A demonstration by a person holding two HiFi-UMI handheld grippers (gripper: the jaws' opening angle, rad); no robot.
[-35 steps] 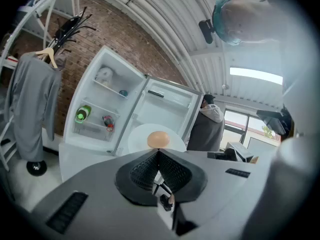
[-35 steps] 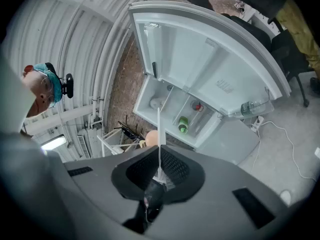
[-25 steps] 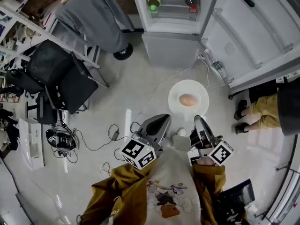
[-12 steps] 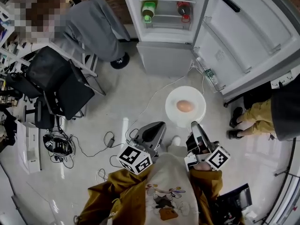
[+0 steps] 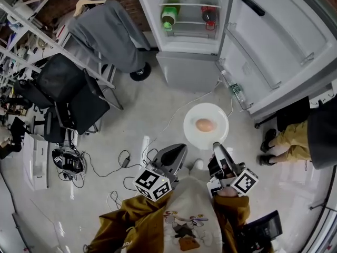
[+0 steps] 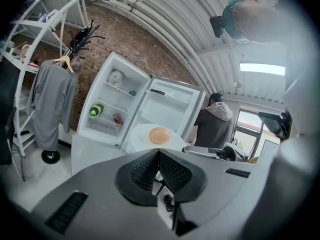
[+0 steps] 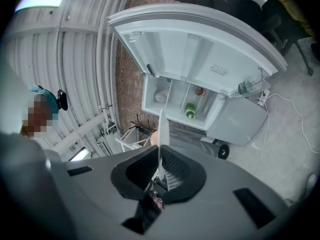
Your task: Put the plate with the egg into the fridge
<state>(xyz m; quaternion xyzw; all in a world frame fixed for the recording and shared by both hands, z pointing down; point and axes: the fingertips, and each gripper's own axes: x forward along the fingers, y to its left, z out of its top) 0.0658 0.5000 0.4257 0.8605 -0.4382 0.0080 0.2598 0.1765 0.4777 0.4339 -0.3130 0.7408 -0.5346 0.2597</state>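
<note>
A white plate [image 5: 206, 137] with a brown egg [image 5: 204, 124] on it hangs level above the floor, in front of the open fridge [image 5: 190, 41]. My right gripper [image 5: 216, 147] is shut on the plate's near rim. The right gripper view shows the plate [image 7: 161, 129] edge-on between the jaws of the right gripper [image 7: 160, 156], with the egg [image 7: 154, 138] just behind it. My left gripper [image 5: 178, 147] sits left of the plate, shut and holding nothing. In the left gripper view, the plate [image 6: 142, 136] and egg [image 6: 159, 135] lie beyond the left gripper [image 6: 158, 153].
The fridge door [image 5: 274, 41] swings open to the right, a water bottle [image 5: 236, 93] in its lower shelf. A green bottle [image 5: 169, 16] and a red-capped one [image 5: 209, 15] stand inside. A grey coat [image 5: 108, 25], black chairs [image 5: 68, 91], floor cables [image 5: 126, 157] and a seated person's legs [image 5: 292, 130] surround me.
Both grippers and the plate with the egg have moved a little toward the fridge. The right gripper's hold on the rim is the same, and the left stays shut.
</note>
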